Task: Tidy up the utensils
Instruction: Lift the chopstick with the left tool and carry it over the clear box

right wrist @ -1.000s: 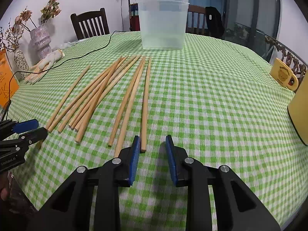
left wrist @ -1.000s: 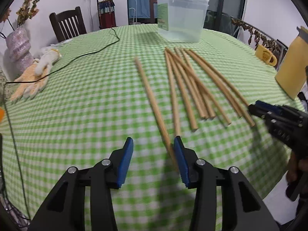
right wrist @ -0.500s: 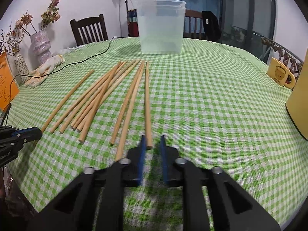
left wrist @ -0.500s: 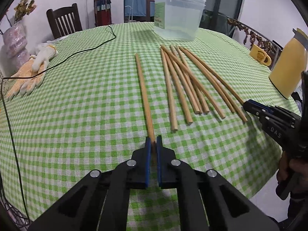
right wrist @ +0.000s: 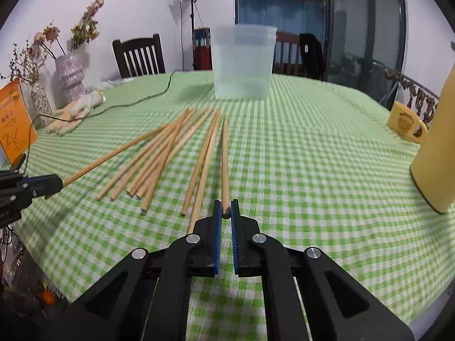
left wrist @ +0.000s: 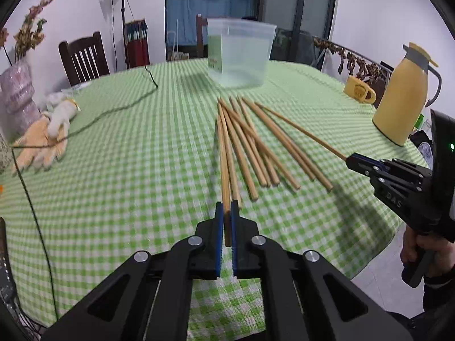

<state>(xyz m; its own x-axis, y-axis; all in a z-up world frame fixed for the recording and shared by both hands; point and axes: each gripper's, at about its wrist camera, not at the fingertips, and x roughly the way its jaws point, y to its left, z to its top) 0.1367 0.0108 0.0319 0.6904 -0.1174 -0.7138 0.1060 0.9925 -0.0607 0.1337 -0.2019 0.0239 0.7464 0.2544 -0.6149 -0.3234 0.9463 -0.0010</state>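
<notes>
Several wooden chopsticks (left wrist: 256, 147) lie fanned out on a green checked tablecloth (left wrist: 142, 170), in front of a clear plastic tub (left wrist: 240, 54). My left gripper (left wrist: 226, 207) is shut on the near end of one chopstick (left wrist: 224, 164), which is raised off the cloth and points toward the tub. In the right wrist view my right gripper (right wrist: 226, 206) is shut on the near end of another chopstick (right wrist: 224, 164), the rightmost of the fan (right wrist: 159, 156). Each gripper shows in the other's view, with its stick slanting up from the table: the right gripper (left wrist: 348, 160) and the left gripper (right wrist: 58, 183).
A yellow thermos jug (left wrist: 403, 99) and a yellow mug (left wrist: 359, 92) stand at the table's right edge. Work gloves (left wrist: 45, 139) and a black cable (left wrist: 113, 110) lie on the left. A vase (right wrist: 69, 76), an orange book (right wrist: 14, 122) and chairs (right wrist: 139, 56) ring the far side.
Both grippers went from open to shut, each on the near end of a chopstick. Both have since risen, tilting their sticks up off the cloth.
</notes>
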